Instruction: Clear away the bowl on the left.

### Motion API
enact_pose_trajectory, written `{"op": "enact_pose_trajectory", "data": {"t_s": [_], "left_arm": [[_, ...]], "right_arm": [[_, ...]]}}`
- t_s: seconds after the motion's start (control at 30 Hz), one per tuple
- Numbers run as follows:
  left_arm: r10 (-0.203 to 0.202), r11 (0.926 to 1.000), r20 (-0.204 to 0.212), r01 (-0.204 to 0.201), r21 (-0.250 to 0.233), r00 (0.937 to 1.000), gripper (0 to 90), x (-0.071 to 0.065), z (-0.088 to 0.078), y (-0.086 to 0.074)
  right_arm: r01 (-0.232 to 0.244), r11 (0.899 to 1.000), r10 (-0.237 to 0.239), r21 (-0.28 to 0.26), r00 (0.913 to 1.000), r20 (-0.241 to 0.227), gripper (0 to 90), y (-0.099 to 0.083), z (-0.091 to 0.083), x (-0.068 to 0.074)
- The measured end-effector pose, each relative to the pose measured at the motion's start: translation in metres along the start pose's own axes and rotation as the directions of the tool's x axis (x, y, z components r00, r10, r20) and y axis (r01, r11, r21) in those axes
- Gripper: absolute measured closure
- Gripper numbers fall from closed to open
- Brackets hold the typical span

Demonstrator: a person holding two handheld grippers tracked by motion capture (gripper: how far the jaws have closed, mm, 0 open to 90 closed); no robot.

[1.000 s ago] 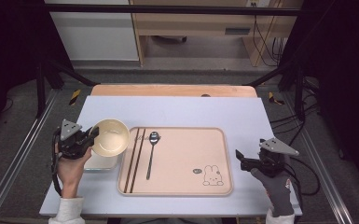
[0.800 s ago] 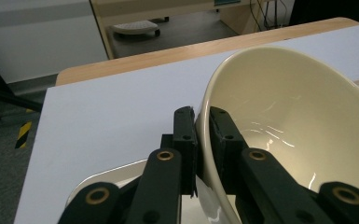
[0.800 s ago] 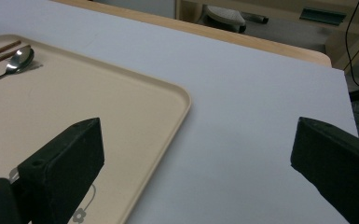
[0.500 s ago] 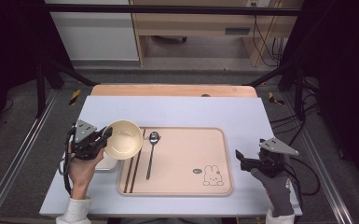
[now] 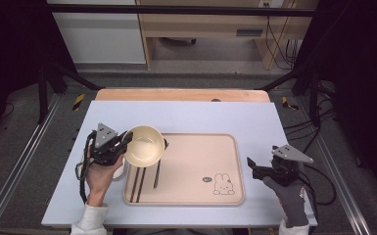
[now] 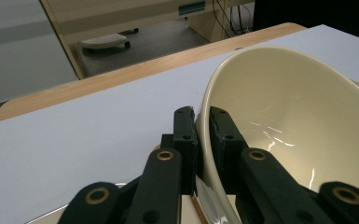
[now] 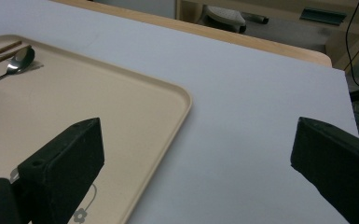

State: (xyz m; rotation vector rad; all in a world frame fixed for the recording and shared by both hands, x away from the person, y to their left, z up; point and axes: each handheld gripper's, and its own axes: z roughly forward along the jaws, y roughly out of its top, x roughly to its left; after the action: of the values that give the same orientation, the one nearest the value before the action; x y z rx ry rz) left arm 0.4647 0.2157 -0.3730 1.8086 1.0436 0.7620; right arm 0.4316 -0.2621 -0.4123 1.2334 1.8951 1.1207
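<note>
Your left claw (image 5: 123, 145) is clamped on the rim of the round cream ceramic bowl (image 5: 144, 145), which hangs tilted above the left edge of the beige plastic tray (image 5: 196, 193). Your right claw (image 5: 250, 164) rests on the tabletop (image 5: 186, 115) just right of that tray, jaws spread wide and holding nothing.

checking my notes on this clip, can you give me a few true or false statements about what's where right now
1. The left gripper is shut on the rim of the cream bowl. True.
2. The bowl sits flat in the middle of the tray. False: it is held tilted, over the tray's left edge.
3. The right gripper holds the spoon. False: its jaws stand wide open with nothing between them, to the right of the tray.
4. A pair of chopsticks lies on the left part of the tray. True.
5. A rabbit drawing is printed near the tray's lower right corner. True.
</note>
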Motion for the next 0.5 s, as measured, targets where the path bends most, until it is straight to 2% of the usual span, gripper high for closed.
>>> {"op": "enact_pose_trajectory", "data": {"t_s": [0.5], "left_arm": [[0.03,0.9988,0.054,-0.032,0.038,0.9981,82.3,-0.034,0.044,0.017]], "right_arm": [[-0.003,1.0,0.003,-0.003,1.0,-0.005,2.9,0.0,-0.001,-0.001]]}}
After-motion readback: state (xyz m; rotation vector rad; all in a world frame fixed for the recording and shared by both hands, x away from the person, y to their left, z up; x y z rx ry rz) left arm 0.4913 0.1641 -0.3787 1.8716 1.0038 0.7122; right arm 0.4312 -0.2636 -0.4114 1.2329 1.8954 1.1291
